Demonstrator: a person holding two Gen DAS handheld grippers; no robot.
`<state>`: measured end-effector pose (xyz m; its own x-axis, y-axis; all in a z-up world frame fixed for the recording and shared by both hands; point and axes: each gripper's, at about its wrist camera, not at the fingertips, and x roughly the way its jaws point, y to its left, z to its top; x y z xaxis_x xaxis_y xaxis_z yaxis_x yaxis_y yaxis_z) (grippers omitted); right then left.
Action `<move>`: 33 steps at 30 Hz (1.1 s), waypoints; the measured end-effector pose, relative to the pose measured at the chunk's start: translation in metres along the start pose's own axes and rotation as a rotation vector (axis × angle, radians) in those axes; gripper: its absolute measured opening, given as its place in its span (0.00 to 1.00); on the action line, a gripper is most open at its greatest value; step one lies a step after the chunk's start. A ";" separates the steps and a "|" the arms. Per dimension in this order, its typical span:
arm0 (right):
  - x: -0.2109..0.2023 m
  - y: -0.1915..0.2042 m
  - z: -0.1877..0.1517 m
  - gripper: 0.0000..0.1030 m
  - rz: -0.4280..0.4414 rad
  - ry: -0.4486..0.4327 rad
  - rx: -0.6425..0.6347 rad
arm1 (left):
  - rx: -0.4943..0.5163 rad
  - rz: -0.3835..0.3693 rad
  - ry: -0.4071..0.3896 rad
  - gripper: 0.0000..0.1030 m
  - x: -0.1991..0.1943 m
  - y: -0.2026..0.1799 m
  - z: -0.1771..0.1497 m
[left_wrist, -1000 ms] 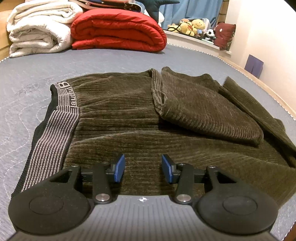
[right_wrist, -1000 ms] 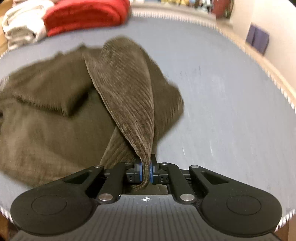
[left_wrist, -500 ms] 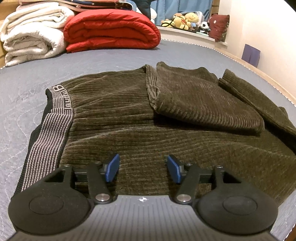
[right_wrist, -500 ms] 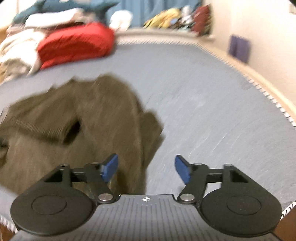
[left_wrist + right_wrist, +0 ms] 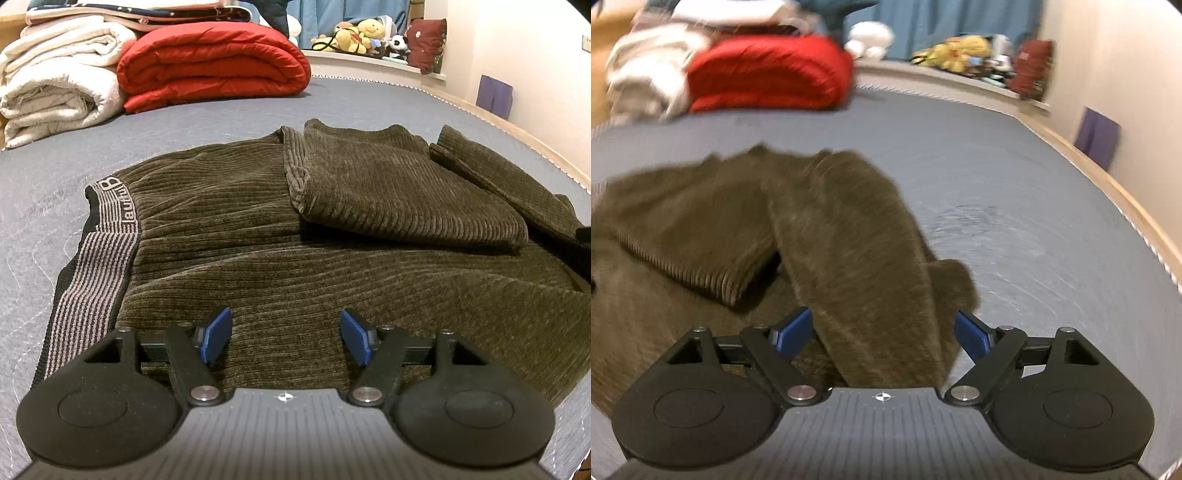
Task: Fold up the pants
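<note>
Olive-brown ribbed pants (image 5: 332,266) on a grey-blue quilted mattress (image 5: 221,122); their waistband (image 5: 92,273), at nine o'clock, black with pale grey stripes and lettering; at twelve, a red quilt (image 5: 214,62); at eleven, white blankets (image 5: 59,85); gripper pads (image 5: 216,334) blue.

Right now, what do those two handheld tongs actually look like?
Both look alike. The left tongs and right tongs each have black linkage arms with silver pivot screws, two round black discs, blue pads at the tips, and a ribbed grey base marked with a small crosshair. No cables or sleeves show.
</note>
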<state>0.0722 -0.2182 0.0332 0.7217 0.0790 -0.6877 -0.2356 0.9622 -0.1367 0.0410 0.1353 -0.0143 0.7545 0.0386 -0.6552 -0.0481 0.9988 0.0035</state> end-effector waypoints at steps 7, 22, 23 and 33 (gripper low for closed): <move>0.024 0.028 -0.011 0.76 -0.043 0.086 -0.220 | 0.016 0.005 0.002 0.72 0.002 -0.003 0.000; -0.041 -0.086 -0.040 0.07 -0.051 0.167 0.145 | 0.025 0.015 0.034 0.75 0.003 -0.002 0.003; -0.044 -0.089 -0.048 0.07 -0.059 0.184 0.126 | 0.022 0.013 0.037 0.75 0.003 -0.002 0.003; -0.071 -0.091 -0.028 0.43 -0.058 -0.055 0.150 | 0.034 0.016 0.037 0.79 0.005 -0.004 0.002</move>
<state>0.0239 -0.3182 0.0749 0.7669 0.0328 -0.6409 -0.0963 0.9933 -0.0643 0.0463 0.1317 -0.0167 0.7288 0.0540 -0.6826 -0.0368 0.9985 0.0396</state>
